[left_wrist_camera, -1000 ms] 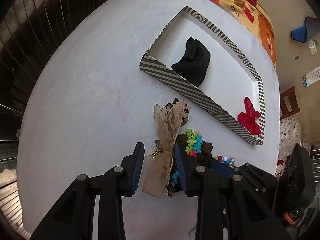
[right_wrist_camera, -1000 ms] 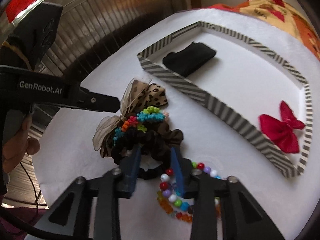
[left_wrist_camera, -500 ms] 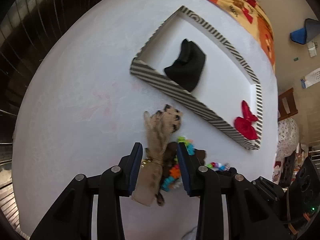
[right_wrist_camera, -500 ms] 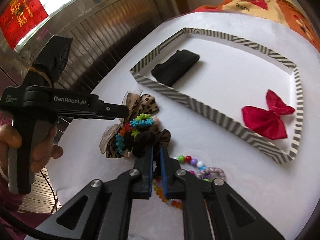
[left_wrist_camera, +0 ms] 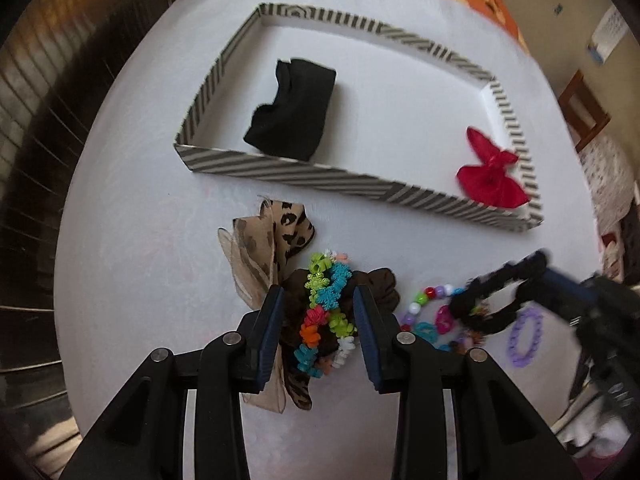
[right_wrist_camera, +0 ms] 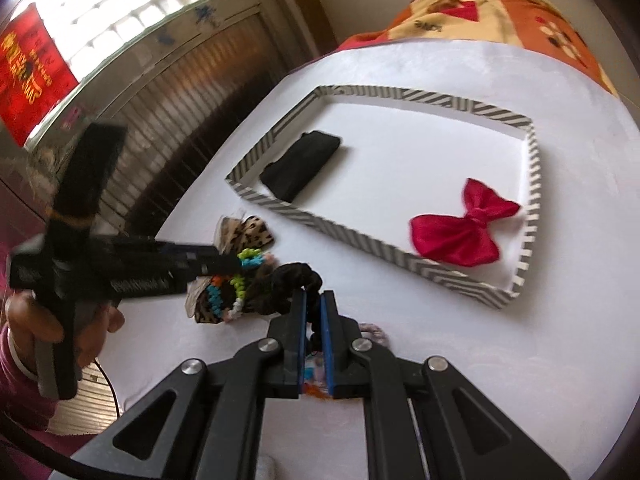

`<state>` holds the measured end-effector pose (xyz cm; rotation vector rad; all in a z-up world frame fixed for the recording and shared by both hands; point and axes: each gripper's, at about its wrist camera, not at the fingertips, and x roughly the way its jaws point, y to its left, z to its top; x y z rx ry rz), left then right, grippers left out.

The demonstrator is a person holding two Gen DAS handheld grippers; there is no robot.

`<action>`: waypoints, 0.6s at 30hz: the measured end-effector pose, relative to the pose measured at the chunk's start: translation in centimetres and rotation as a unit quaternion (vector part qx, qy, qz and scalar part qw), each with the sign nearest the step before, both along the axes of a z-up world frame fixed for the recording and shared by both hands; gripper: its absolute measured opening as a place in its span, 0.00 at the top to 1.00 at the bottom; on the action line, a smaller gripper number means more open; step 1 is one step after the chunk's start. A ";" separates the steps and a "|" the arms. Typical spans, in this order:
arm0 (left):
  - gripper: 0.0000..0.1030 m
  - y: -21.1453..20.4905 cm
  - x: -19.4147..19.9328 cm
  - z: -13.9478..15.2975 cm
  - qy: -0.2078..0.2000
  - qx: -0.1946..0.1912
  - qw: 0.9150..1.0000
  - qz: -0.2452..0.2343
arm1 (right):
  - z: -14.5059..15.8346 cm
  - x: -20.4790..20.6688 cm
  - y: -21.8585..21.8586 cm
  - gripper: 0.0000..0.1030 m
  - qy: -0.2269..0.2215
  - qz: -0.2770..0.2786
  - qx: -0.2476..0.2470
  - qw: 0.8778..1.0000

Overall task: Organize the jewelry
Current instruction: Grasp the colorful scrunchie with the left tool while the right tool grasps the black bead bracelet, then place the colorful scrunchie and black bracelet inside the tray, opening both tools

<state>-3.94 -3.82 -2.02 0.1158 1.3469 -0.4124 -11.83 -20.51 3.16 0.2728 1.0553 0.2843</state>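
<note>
On my left, I have the left gripper (left_wrist_camera: 318,322) pointing steeply down over the pile of hair things, jaws standing well apart on either side of the multicoloured flower band (left_wrist_camera: 326,312), which lies on a dark brown scrunchie (left_wrist_camera: 380,284); the pads do not press on either. A second ago these jaws framed the leopard-print bow (left_wrist_camera: 276,240); now that bow sits just off the left finger, so I have slid across to the next piece. The white table (left_wrist_camera: 140,240) is bare around the pile.

Further right, the bead bracelets (left_wrist_camera: 430,312) and a purple coil tie (left_wrist_camera: 524,336) lie loose on the table. Above them the black scrunchie (left_wrist_camera: 496,296) hangs blurred from the right gripper (right_wrist_camera: 313,320), whose jaws are pinched down on it with only a sliver of gap. A second ago those jaws were open around the scrunchie in the pile; now they have closed and lifted it clear, so the pick is done and, I judge, the carry to the tray comes next.

Beyond, the striped tray (left_wrist_camera: 280,170) already holds a folded black cloth piece (left_wrist_camera: 292,120) at its left end and the red bow (left_wrist_camera: 490,174) in its right near corner, with open white floor between them, room enough I think for the scrunchie
</note>
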 end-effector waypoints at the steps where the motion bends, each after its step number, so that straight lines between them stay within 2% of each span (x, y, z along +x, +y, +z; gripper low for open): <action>1: 0.87 -0.2 0.1 -0.3 -0.002 0.007 1.000 -0.004 | 0.1 0.0 -0.2 0.93 -0.001 -0.003 0.000 1.000; 2: 0.91 -0.4 0.1 -0.5 -0.007 0.014 1.000 -0.007 | 0.2 0.0 -0.5 0.93 -0.002 -0.006 0.000 1.000; 3: 1.00 -0.5 0.1 -0.6 -0.009 0.019 1.000 -0.011 | 0.2 0.1 -0.7 0.93 -0.003 -0.008 0.000 1.000; 9: 1.00 0.4 0.2 0.6 -0.010 -0.020 1.000 -0.007 | 0.9 0.4 -1.4 0.93 -0.012 -0.017 0.001 1.000; 13: 1.00 1.3 -0.1 2.7 -0.008 -0.059 0.998 -0.002 | 1.7 0.5 -1.8 0.93 -0.021 -0.018 0.004 1.000; 18: 1.00 1.1 -0.2 5.9 -0.032 -0.080 0.996 -0.009 | 2.7 0.7 -1.9 0.93 -0.033 -0.018 0.001 0.999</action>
